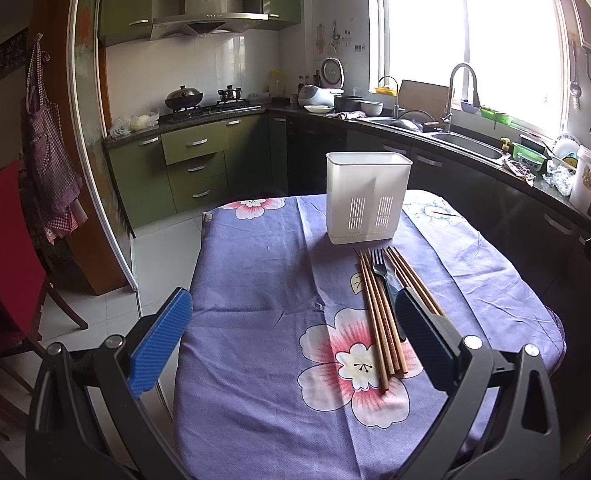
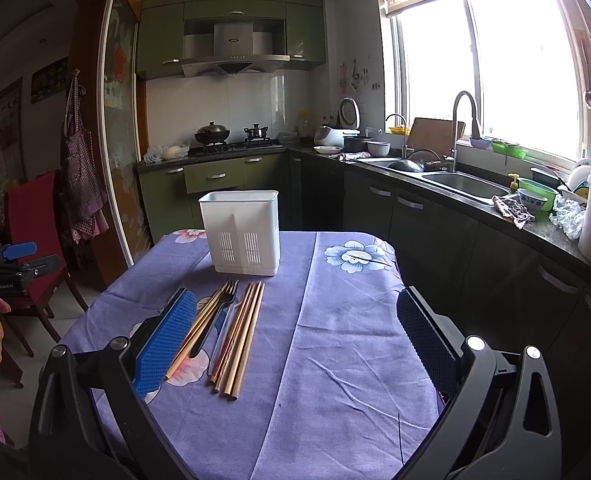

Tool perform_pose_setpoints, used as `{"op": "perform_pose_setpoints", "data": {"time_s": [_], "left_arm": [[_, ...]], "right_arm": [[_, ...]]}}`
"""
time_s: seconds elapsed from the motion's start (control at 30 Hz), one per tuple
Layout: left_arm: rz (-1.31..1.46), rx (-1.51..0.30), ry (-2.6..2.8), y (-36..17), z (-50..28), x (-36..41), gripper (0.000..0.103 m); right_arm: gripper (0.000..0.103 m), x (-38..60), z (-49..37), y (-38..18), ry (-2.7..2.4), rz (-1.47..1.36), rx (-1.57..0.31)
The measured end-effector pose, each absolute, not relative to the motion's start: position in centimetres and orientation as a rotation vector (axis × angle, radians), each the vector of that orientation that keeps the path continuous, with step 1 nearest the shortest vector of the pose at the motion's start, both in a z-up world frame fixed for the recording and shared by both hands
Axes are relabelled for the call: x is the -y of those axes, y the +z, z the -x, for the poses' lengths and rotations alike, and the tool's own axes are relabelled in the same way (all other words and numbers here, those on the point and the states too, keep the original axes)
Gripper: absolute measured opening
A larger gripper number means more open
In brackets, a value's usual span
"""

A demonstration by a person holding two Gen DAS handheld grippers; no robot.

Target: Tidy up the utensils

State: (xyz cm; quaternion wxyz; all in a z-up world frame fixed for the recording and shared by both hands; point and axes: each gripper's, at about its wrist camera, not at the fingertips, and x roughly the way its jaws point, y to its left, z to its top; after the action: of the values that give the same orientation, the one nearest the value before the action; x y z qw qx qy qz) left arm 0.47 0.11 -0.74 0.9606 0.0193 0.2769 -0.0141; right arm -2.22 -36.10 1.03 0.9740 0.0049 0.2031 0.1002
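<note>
A white slotted utensil holder [image 1: 368, 198] stands upright near the far edge of the table [image 1: 255, 280]; it also shows in the right wrist view [image 2: 240, 232]. In front of it lie several wooden chopsticks [image 1: 377, 320] and a black fork [image 1: 380, 270], side by side; the right wrist view shows the chopsticks [image 2: 239, 336] and the fork [image 2: 219, 314] too. My left gripper [image 1: 293, 338] is open and empty above the table, its right finger beside the chopsticks. My right gripper [image 2: 295, 340] is open and empty, its left finger next to the chopsticks.
The table wears a purple flowered cloth [image 2: 335, 340]. A red chair [image 1: 3, 248] stands to the left. A kitchen counter with a sink [image 2: 463, 186], bowls and clutter runs along the right. Green cabinets and a stove [image 1: 211, 108] are behind.
</note>
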Motion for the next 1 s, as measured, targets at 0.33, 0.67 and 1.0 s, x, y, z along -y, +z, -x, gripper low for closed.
{"op": "perform_pose_setpoints", "data": {"time_s": [0.33, 0.67, 1.0], "left_arm": [[-0.036, -0.56, -0.029, -0.87, -0.47, -0.13, 0.097], [-0.034, -0.568, -0.029, -0.96, -0.58, -0.15, 0.097], [-0.032, -0.571, -0.029, -1.05, -0.66, -0.16, 0.097]], "right_arm": [[0.099, 36.08, 2.11, 0.91, 0.203, -0.007, -0.41], [0.099, 36.08, 2.08, 0.87, 0.203, -0.007, -0.411], [0.099, 36.09, 1.96, 0.76, 0.203, -0.005, -0.412]]}}
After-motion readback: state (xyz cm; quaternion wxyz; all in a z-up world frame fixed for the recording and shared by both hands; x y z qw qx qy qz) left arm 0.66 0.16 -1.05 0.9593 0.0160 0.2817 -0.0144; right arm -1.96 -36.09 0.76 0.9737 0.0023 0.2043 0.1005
